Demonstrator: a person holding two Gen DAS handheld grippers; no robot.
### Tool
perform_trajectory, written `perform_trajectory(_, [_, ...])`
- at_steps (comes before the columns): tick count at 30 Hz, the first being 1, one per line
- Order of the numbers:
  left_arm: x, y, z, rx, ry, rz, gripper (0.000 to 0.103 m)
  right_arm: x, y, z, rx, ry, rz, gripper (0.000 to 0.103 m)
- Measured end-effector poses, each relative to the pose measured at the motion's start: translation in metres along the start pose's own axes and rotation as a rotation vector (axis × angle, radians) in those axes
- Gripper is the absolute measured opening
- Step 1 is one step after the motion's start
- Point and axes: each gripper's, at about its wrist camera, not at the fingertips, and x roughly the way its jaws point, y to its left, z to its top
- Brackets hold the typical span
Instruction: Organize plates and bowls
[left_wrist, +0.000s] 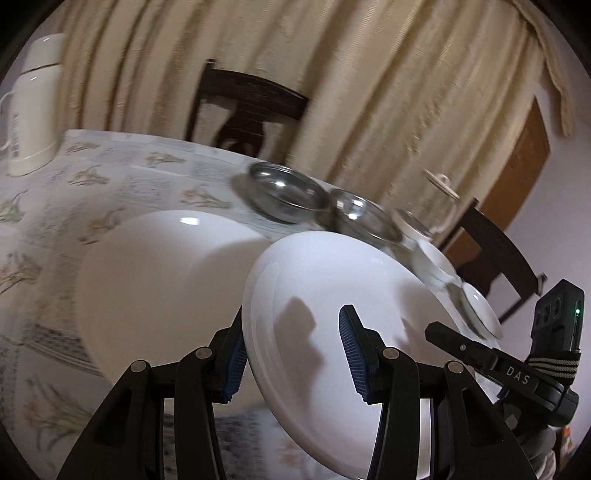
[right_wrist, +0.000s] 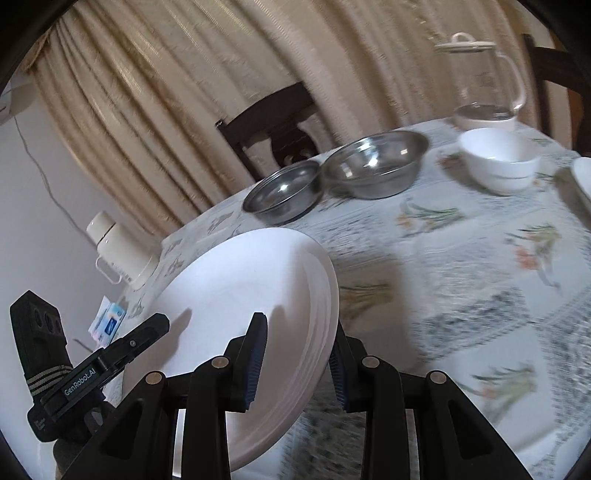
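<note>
A stack of white plates (left_wrist: 332, 295) (right_wrist: 240, 295) hangs tilted above the flowered tablecloth (right_wrist: 461, 258). My left gripper (left_wrist: 293, 332) is shut on one side of its rim, blue pads above and below. My right gripper (right_wrist: 299, 325) is shut on the opposite side of the same stack. Each gripper shows in the other's view: the right gripper (left_wrist: 461, 343) at the stack's far edge, the left gripper (right_wrist: 140, 336) likewise. Another white plate (left_wrist: 166, 277) lies to the left, under the raised stack. Two steel bowls (right_wrist: 282, 192) (right_wrist: 375, 162) and a white bowl (right_wrist: 498, 158) stand further back.
A glass pitcher (right_wrist: 484, 85) with a white lid stands behind the white bowl. A cream thermos (left_wrist: 33, 103) is at the table's far left corner. Dark wooden chairs (left_wrist: 243, 107) (left_wrist: 495, 251) stand against the table, with beige curtains behind them. A second white bowl (right_wrist: 583, 181) shows at the right edge.
</note>
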Motion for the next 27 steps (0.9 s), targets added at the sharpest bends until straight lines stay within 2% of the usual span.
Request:
perform_trajectory(8, [-0.004, 0.044, 0.006, -0.058, -0.012, 0.064, 0.048, 0.041, 0.025, 0.002, -0.005, 0.076, 0.024, 0.034])
perform_trajectory(13, [-0.002, 0.064, 0.005, -0.101, -0.002, 0.082, 0.048, 0.054, 0.035, 0.005, -0.024, 0.093, 0.023, 0.034])
perform_trajectory(27, [0.002, 0.086, 0.005, -0.150, -0.004, 0.121, 0.048, 0.074, 0.052, 0.009, -0.080, 0.108, 0.005, 0.034])
